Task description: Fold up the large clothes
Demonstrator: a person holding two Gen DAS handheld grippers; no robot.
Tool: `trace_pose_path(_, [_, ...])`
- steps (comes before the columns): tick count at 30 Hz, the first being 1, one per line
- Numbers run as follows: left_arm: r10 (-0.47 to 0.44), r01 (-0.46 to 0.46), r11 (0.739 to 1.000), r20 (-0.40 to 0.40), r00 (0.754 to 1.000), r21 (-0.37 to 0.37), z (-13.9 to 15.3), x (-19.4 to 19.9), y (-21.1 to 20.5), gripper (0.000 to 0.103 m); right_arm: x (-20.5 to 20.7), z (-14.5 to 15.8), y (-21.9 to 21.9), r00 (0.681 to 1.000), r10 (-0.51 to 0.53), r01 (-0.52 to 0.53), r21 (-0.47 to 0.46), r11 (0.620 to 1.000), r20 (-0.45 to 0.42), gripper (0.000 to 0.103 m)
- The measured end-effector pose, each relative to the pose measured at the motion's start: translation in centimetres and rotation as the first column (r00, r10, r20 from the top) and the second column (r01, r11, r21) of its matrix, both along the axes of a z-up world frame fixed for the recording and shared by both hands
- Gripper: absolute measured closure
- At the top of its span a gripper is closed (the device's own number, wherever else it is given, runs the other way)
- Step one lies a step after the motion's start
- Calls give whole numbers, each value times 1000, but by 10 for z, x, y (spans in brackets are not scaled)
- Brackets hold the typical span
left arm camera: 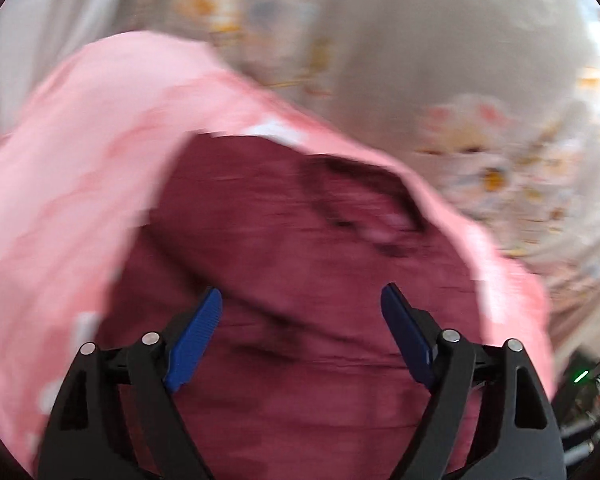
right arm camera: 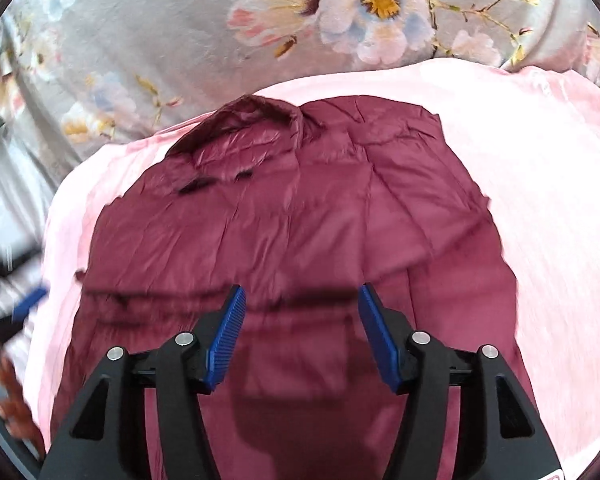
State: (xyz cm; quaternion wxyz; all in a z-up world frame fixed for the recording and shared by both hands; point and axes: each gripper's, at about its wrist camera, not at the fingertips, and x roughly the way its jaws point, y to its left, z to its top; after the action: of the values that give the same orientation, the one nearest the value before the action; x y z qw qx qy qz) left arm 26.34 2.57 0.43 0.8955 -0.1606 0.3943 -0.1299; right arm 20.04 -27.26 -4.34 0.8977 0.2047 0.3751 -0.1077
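Black arms tipped with blue ribbed pads fill the bottom of both wrist views, and on each tool the jaws stand apart with nothing between them. Seen from its own camera, the left gripper [left arm camera: 302,312] spreads its pads wide over dark red cloth, and neither pad presses on the fabric. From the other camera, the right gripper [right arm camera: 302,312] shows a somewhat narrower gap, also empty, and its shadow falls on the cloth just beneath it. Under both tools lies the maroon jacket [right arm camera: 296,216], a puffy quilted garment spread out flat, with its collar [right arm camera: 256,112] at the far end, rumpled and standing up a little. Creases run across the jacket's body, and a darker fold line crosses it near the pad tips. In the left view the same maroon jacket [left arm camera: 284,248] is heavily blurred, so its seams cannot be made out there. Around and beneath the jacket spreads a pink sheet [right arm camera: 548,208], showing on both sides and past the collar; in the left view it appears as a broad pale band [left arm camera: 80,168] curving over the garment. Farther still lies a grey flowered bedcover [right arm camera: 172,32], printed with white, pink and yellow-centred blossoms, blurred in the left view [left arm camera: 400,48]. At the left edge of the right view some blurred objects sit off the sheet, too smeared to identify.
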Motion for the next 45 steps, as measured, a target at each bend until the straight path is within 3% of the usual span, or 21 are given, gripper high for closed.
trace_pose_path(4, [88,-73,989,-107,990,130,-39,1,31,36,17,-14,-13,993,-94,93,-18,996,-65,45])
trace_pose_path(5, [102,-80,983,-125,987,166,-48,-1,35,36,20,-19,-14,991,-100,98,-25,995,-85,49])
trace_pose_path(6, [108,-80,979,-141,984,188,-56,-2,37,38,23,-23,-13,992,-83,80,-27,996,-99,58])
trace_pose_path(7, [110,-78,977,-153,982,199,-61,-3,38,39,26,-25,-11,992,-56,53,-34,998,-109,87])
trace_pose_path(8, [113,-76,976,-171,979,206,-69,-3,41,39,26,-22,-9,994,-43,39,-41,998,-96,96])
trace_pose_path(9, [111,-72,976,-186,976,205,-75,-3,43,40,25,-17,-9,996,-38,34,-53,998,-75,98])
trace_pose_path(12, [105,-63,972,-181,978,225,-82,-5,44,40,19,14,-15,998,-61,63,-125,990,22,100])
trace_pose_path(14, [110,-72,978,-189,976,197,-78,-1,45,40,15,26,-23,995,-83,91,-153,984,57,100])
trace_pose_path(17, [124,-120,992,-178,976,33,-59,10,61,40,16,29,-39,993,-110,118,-183,976,53,100])
trace_pose_path(20, [96,-127,979,-192,977,-159,-44,44,71,40,20,19,-53,993,-113,115,-147,982,25,100])
trace_pose_path(26, [112,-191,940,-272,956,-283,-53,104,71,40,21,7,-60,992,-127,127,-145,981,10,100])
trace_pose_path(28, [138,-245,921,-333,933,-303,-69,115,75,47,17,4,-64,991,-133,133,-149,980,10,100])
trace_pose_path(29, [149,-268,912,-357,922,-311,-76,118,77,53,16,2,-66,991,-133,133,-148,980,8,100])
trace_pose_path(31, [162,-293,903,-383,910,-313,-83,120,80,83,15,-2,-68,992,-129,127,-141,982,-1,100])
trace_pose_path(33, [171,-289,909,-364,916,-301,-80,116,82,97,15,-4,-66,994,-113,112,-139,984,0,100])
trace_pose_path(36, [202,-283,918,-286,937,-279,-60,105,87,100,12,4,-57,996,-73,79,-138,987,49,100])
trace_pose_path(39, [228,-282,927,-225,947,-249,-46,92,91,100,16,-2,-48,999,-52,54,-206,977,16,100])
trace_pose_path(42, [252,-293,944,-241,937,-151,-63,93,88,100,21,-25,-53,998,-53,45,-161,986,-46,100])
trace_pose_path(45, [257,-306,942,-284,924,-142,-84,92,91,100,22,-40,-55,996,-48,36,-147,988,-75,100])
